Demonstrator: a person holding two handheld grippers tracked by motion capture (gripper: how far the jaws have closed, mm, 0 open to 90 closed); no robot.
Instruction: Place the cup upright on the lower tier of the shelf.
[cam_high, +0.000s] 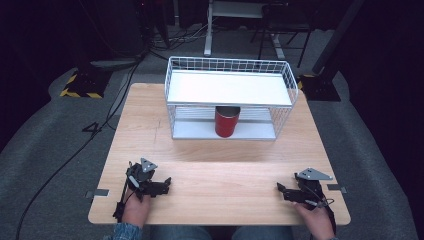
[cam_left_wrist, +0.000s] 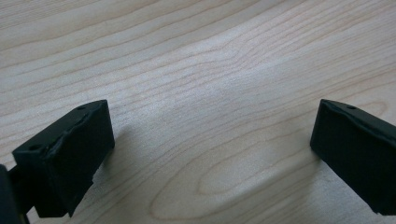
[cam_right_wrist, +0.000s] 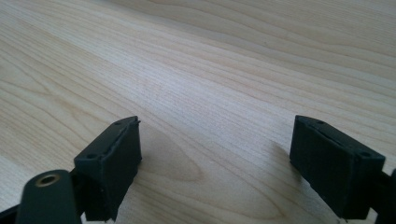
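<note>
Left gripper (cam_high: 166, 183) and right gripper (cam_high: 281, 188) sit on the table (cam_high: 225, 165), jaws wide, empty. I'd approach the red can (cam_high: 226, 123) low and level (the rack shelf (cam_high: 227, 87) sits just above).

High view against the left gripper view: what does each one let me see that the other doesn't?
From the high view: a white wire rack at the table's far side, a red can standing on its lower shelf, the right gripper near the front edge, and the dark floor around. From the left gripper view: the wood grain close up, and its two black jaws standing wide apart with nothing between them. Common to both: the wooden table and the left gripper.
</note>
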